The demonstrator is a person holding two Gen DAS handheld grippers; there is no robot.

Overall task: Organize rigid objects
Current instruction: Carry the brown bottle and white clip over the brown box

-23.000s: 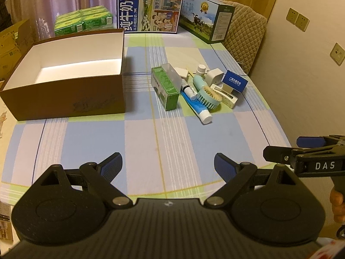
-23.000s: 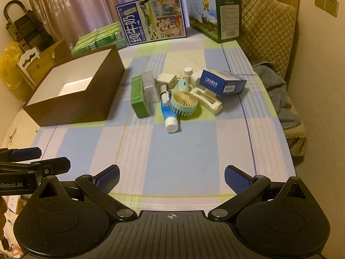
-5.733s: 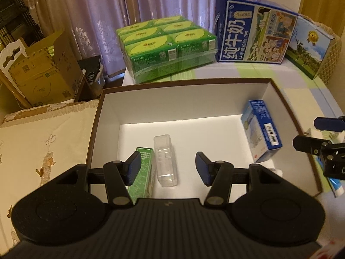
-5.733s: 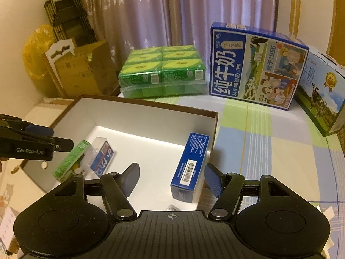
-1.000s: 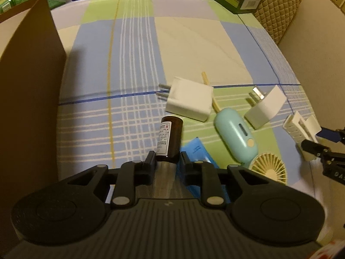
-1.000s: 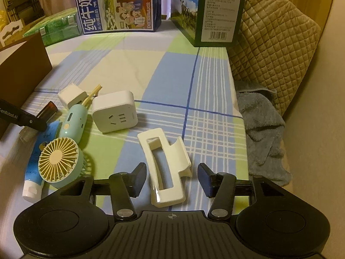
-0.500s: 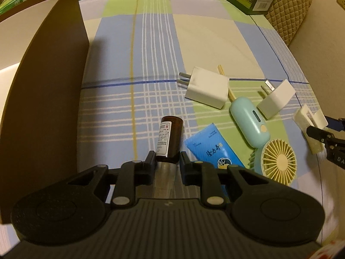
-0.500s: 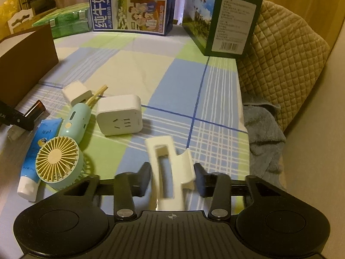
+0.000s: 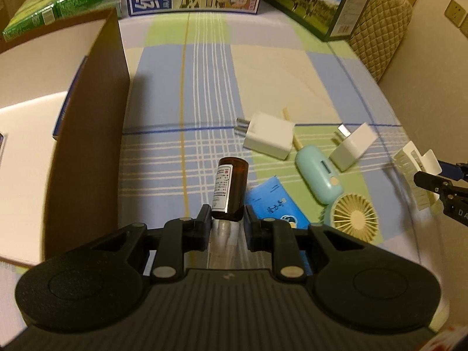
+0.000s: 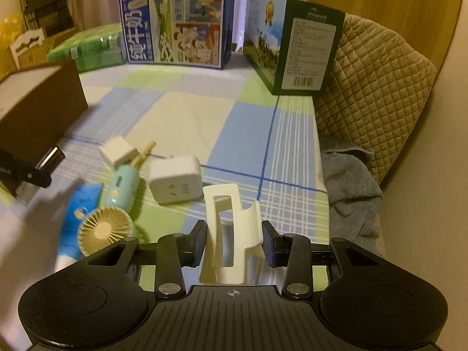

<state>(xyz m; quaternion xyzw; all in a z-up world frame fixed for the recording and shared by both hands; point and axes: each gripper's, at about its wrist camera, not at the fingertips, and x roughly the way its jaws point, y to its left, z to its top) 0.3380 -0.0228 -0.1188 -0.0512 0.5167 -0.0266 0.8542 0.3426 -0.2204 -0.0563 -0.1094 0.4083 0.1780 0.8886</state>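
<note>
the left gripper (image 9: 226, 223) is clamped narrow on the neck end of a brown bottle (image 9: 230, 188), which sticks out forward past the pads, clear of the checked cloth (image 9: 204, 67). the right gripper (image 10: 233, 242) has its jaws pressed on a cream hair clip (image 10: 231, 231), held upright between them. both things look bound for the brown box (image 9: 87, 134) at the left, where other items already sit.

risks, as i judge them: the bottle is held by 1 end only, so it could pivot or slip out on the way over the box wall. the clip is springy and open-framed; squeezed off-centre it may twist or pop loose. still on the cloth are 2 white plugs (image 9: 269, 139) (image 9: 352, 146), a mint fan (image 9: 352, 218) and a blue tube (image 9: 275, 207); a low sweep could knock them.
</note>
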